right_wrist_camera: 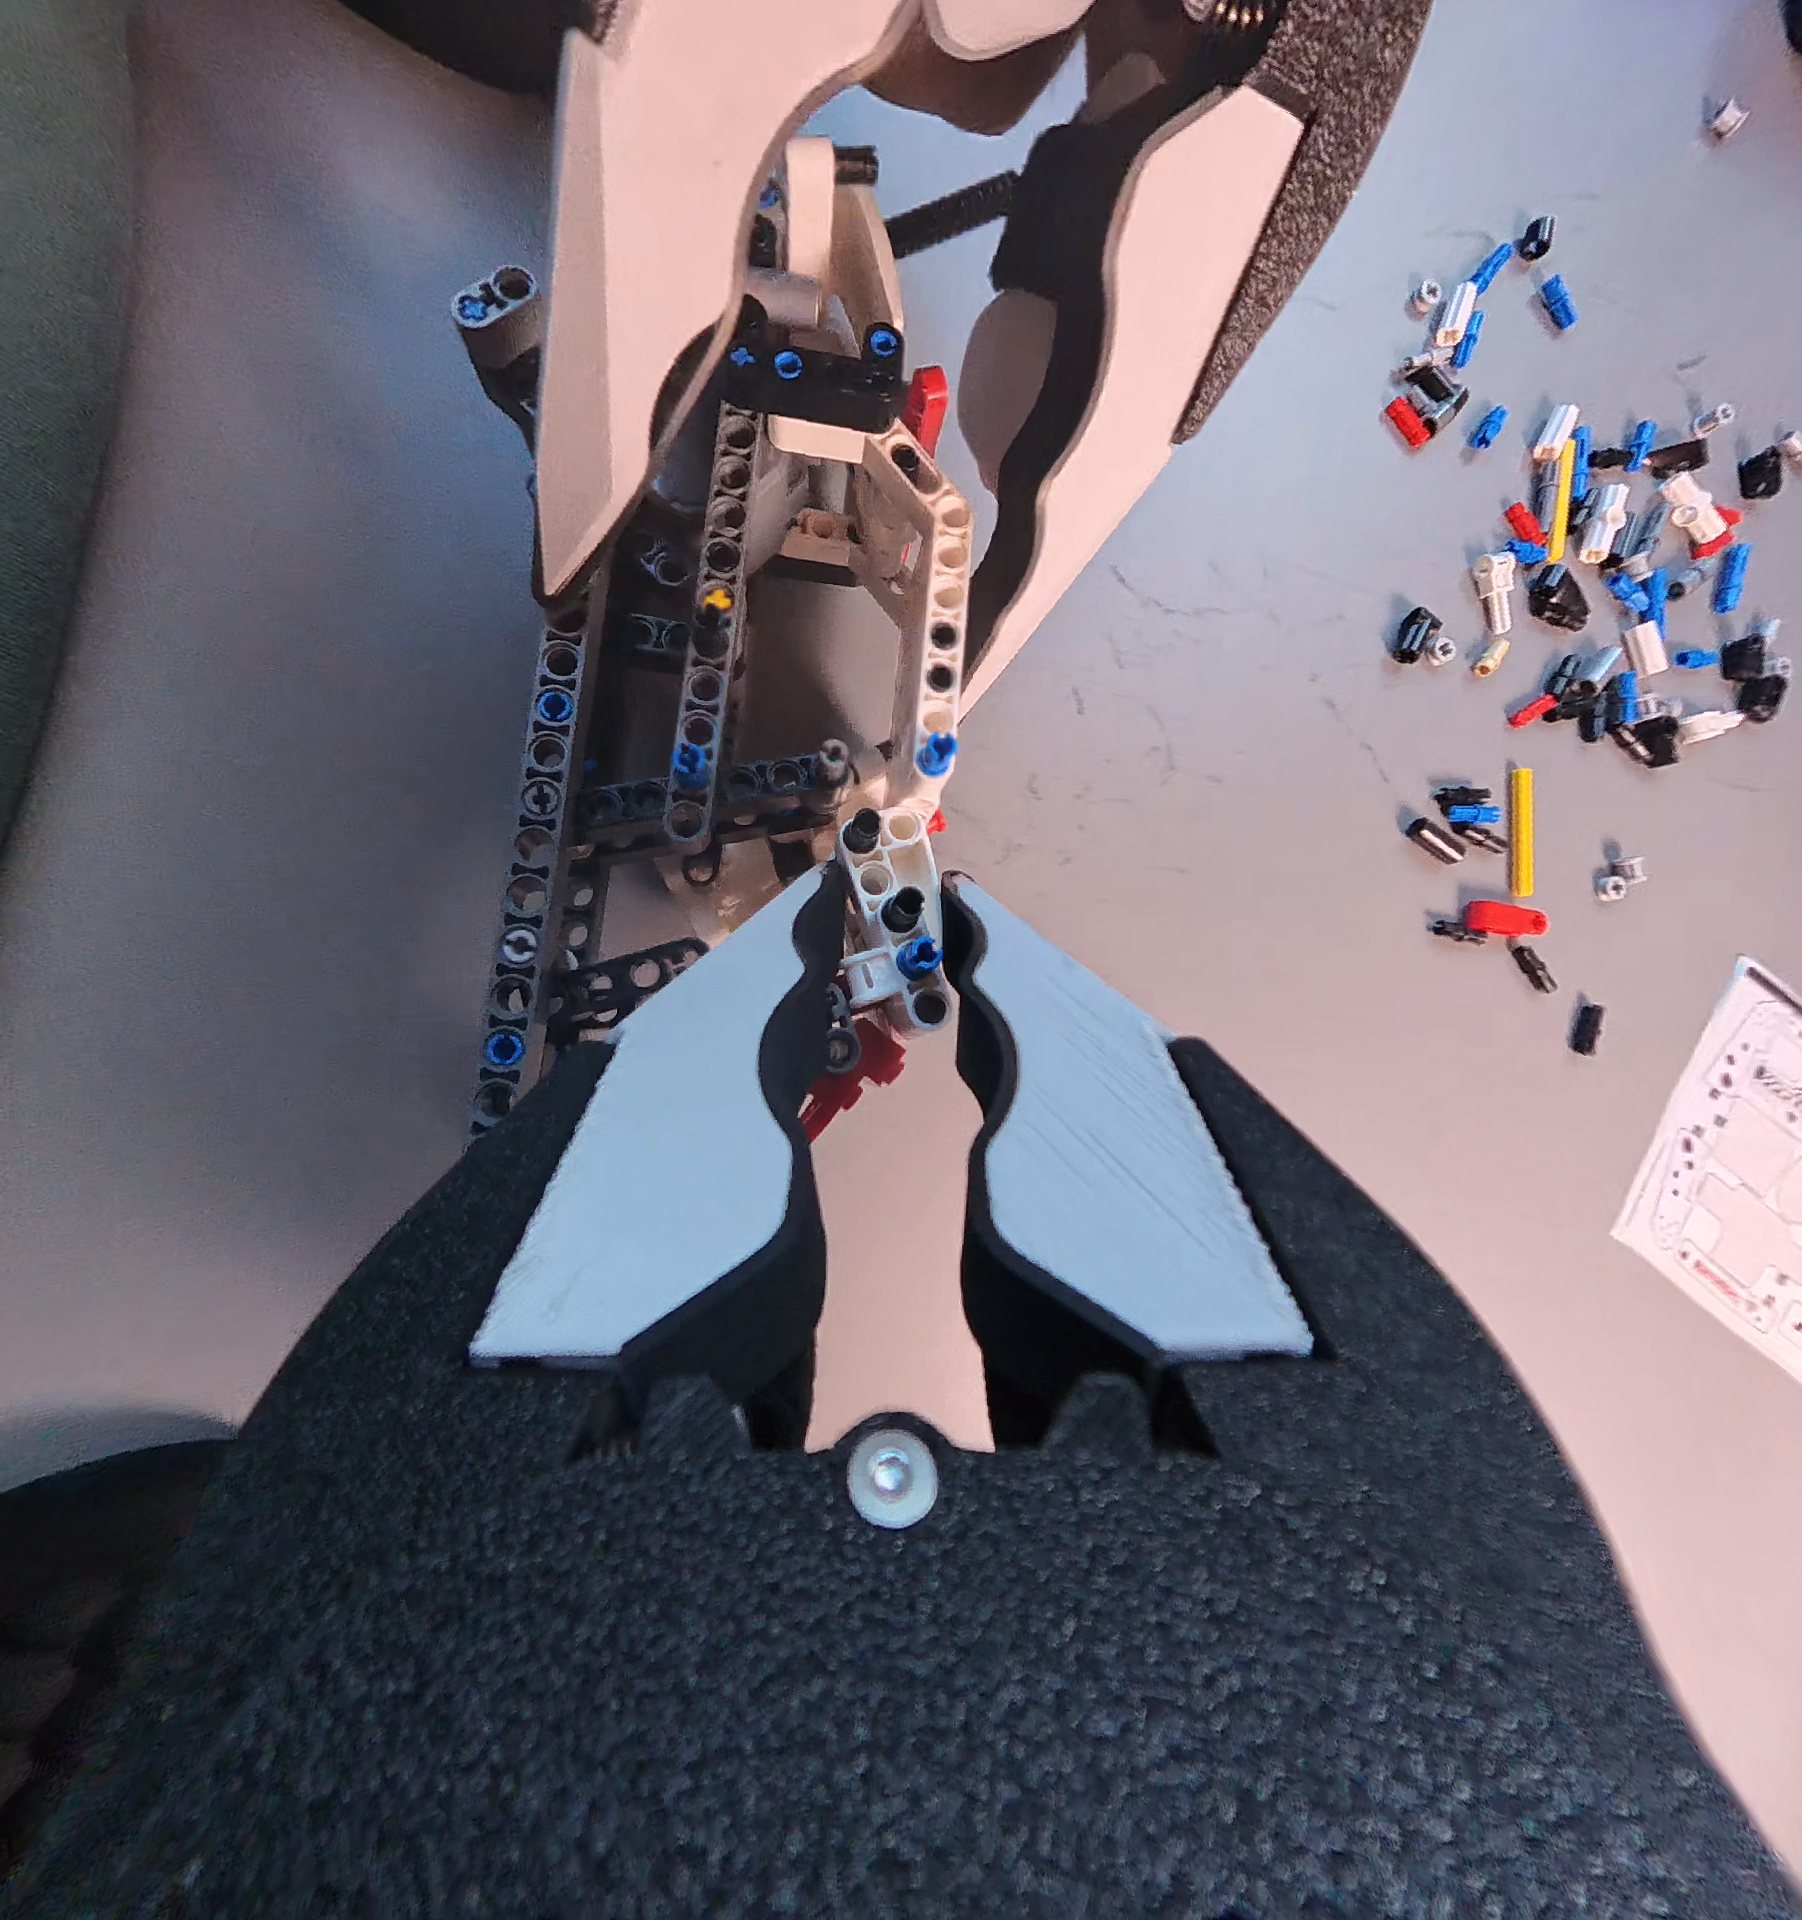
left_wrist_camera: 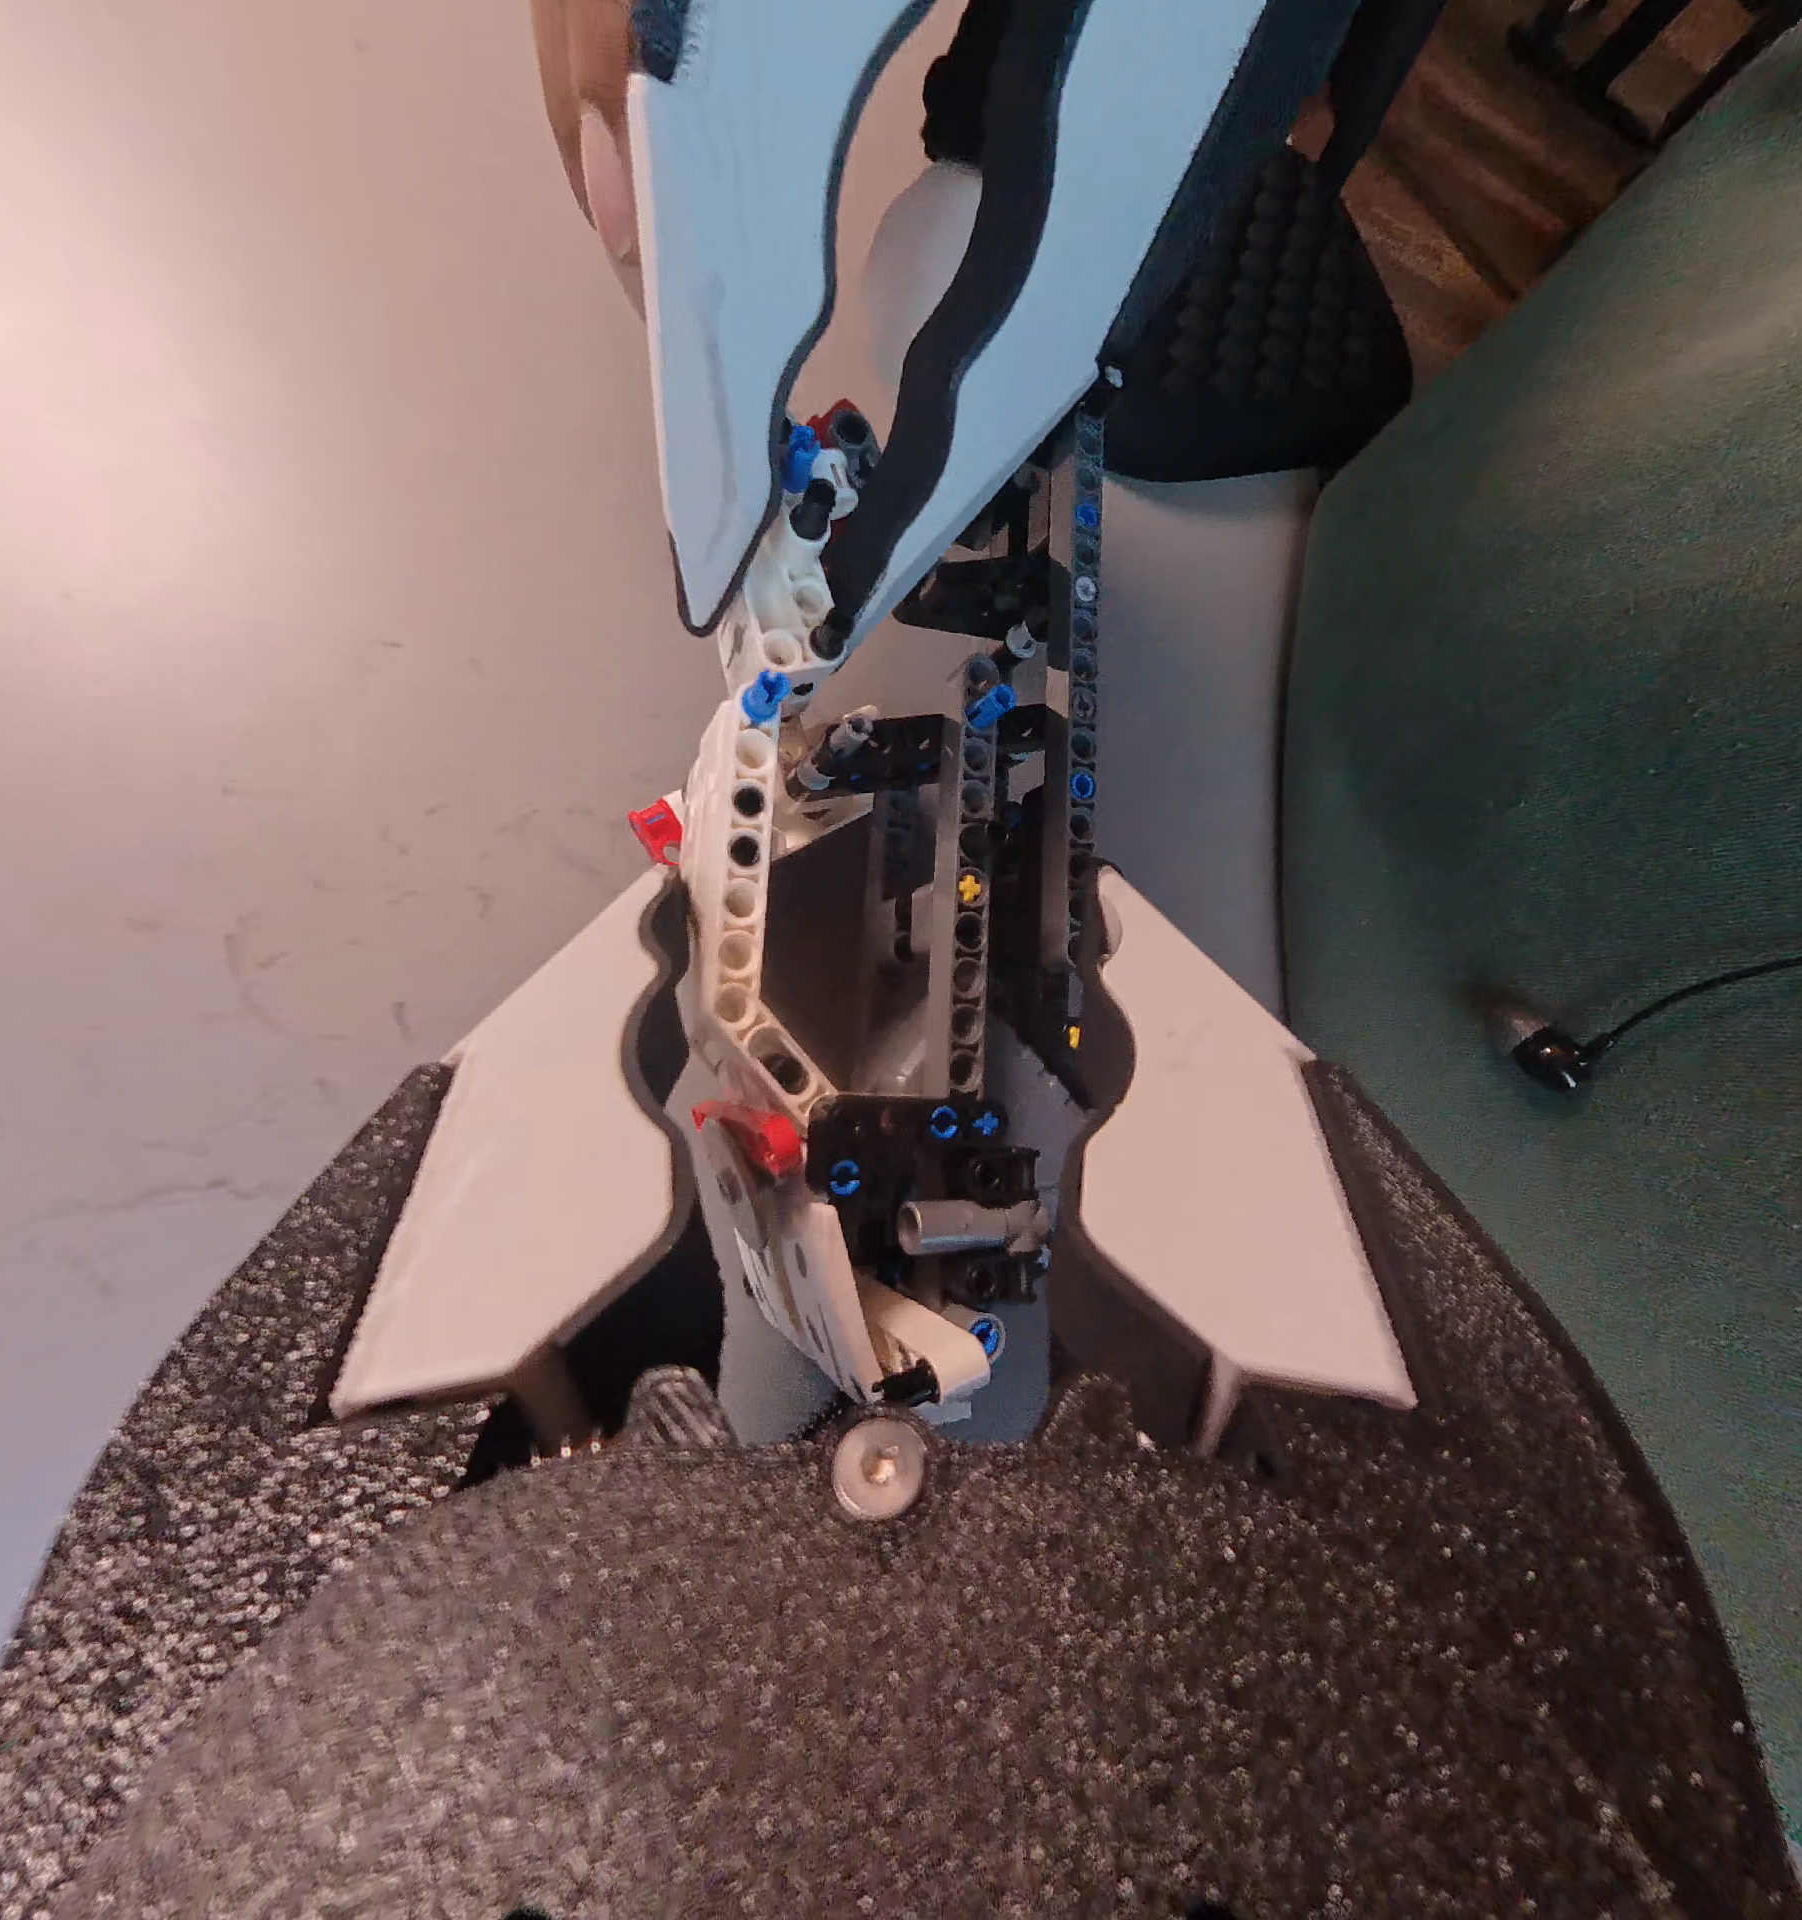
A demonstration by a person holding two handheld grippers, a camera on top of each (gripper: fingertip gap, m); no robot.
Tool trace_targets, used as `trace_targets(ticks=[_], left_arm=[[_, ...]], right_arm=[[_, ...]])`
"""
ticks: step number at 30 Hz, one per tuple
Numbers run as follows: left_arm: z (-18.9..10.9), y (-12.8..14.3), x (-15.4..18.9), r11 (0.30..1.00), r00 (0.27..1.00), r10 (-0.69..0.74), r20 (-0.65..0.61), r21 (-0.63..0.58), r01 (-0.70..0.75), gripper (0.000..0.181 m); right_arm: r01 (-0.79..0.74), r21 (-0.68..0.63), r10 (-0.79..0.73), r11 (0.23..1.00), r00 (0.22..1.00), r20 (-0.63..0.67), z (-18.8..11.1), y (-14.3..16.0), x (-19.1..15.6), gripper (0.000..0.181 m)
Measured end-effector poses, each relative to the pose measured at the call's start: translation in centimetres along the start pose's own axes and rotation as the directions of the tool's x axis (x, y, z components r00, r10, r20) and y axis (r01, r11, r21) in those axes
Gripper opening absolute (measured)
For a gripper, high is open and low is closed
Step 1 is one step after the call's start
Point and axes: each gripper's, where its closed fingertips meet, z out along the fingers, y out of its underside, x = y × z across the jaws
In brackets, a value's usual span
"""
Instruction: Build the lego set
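Assembly (right_wrist_camera: 731, 623) sits near the table's (right_wrist_camera: 1240, 727) left edge, clamped by the left gripper (left_wrist_camera: 876, 1039); right gripper (right_wrist_camera: 892, 935) pinches its white connector (right_wrist_camera: 892, 914), which likely needs pressing home next.

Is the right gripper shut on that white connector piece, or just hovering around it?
Shut on it. In the right wrist view the right gripper has both fingertips pressed against the white connector piece at the model's near end.

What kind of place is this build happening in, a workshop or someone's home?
Probably a home or office room, not a workshop. The lego model is held over a plain light table strewn with loose pieces, beside a green upholstered seat and some wooden flooring.
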Motion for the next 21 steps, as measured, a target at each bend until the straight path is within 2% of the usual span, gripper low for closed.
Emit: trace_targets(ticks=[3, 7, 10, 14, 16, 21], left_arm=[[0.0, 0.0, 0.0, 1.0, 1.0, -0.009, -0.009, 0.016, 0.009, 0.075], [-0.2, -0.2, -0.1, 0.998, 1.0, -0.015, -0.017, 0.053, 0.016, 0.075], [-0.2, -0.2, 0.3, 0.997, 0.997, -0.04, -0.058, 0.069, 0.044, 0.09], [0.6, 0.6, 0.4, 1.0, 1.0, -0.015, -0.023, -0.01, 0.015, 0.094], [1.0, 0.9, 0.4, 0.999, 1.0, 0.011, 0.003, -0.049, -0.011, 0.086], [1.3, 1.0, 0.5, 0.999, 1.0, 0.016, 0.012, -0.03, -0.016, 0.086]], right_arm=[[0.052, -0.013, -0.052, 0.999, 0.998, -0.025, 0.1, 0.0, 0.0, 0.017], [0.007, 0.001, -0.007, 1.0, 1.0, -0.02, 0.2, 0.1, 0.0, 0.017], [-0.025, 0.017, 0.025, 1.0, 1.0, -0.004, 0.3, 0.2, 0.0, 0.017], [-0.014, 0.023, 0.013, 1.0, 1.0, 0.025, 0.4, 0.1, -0.3, 0.017], [-0.002, 0.022, 0.001, 1.0, 0.999, 0.043, 0.4, 0.0, -0.4, 0.017], [0.01, 0.037, -0.012, 0.999, 0.998, 0.064, 0.6, 0.2, -0.7, 0.017]])
